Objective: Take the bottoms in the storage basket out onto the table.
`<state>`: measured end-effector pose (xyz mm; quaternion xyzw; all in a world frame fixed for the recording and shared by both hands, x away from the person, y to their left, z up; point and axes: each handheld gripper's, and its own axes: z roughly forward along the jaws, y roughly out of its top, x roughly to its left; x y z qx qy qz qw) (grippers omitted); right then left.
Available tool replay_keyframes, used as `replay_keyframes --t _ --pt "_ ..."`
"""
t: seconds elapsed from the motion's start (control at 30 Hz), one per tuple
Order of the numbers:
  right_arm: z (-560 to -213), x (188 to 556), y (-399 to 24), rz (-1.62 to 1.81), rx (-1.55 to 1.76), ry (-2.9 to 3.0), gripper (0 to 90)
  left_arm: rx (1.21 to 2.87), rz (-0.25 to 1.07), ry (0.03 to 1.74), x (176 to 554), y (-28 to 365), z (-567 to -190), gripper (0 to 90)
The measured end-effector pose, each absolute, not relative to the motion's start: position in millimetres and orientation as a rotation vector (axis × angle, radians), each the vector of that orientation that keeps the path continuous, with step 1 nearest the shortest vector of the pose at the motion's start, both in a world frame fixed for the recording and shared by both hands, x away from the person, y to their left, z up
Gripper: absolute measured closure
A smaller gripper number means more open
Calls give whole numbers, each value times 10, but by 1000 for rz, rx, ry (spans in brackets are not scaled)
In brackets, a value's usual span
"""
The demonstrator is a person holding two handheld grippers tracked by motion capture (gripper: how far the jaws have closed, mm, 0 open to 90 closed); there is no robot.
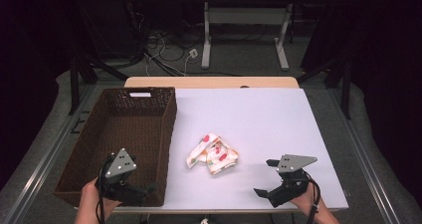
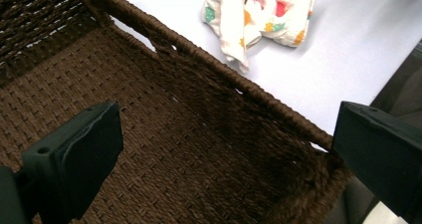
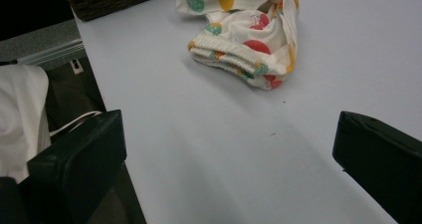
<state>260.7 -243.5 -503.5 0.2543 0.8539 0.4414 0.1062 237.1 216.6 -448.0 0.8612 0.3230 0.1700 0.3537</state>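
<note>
Evidently the crumpled cloth [image 1: 213,154], right of the basket [image 1: 166,134], is light and limp; its raised fold suits pinching; the left gripper [image 1: 144,189] and right gripper [image 1: 266,176] both gape empty.

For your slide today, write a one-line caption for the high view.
Two open grippers, left over a brown wicker basket, right near a crumpled patterned cloth on a white table.

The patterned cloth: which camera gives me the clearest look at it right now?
The right gripper view: the patterned cloth lies crumpled close ahead on the white table, its fruit print and ribbed band sharp. The high view shows it whole but small, beside the basket. The left gripper view catches it beyond the basket rim, partly cropped.
</note>
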Motion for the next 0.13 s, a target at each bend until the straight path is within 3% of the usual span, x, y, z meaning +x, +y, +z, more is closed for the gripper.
replay_keyframes --t 0.13 --pt "-5037 2606 -2440 1295 748 2517 0 2214 440 834 2345 2161 -4485 0"
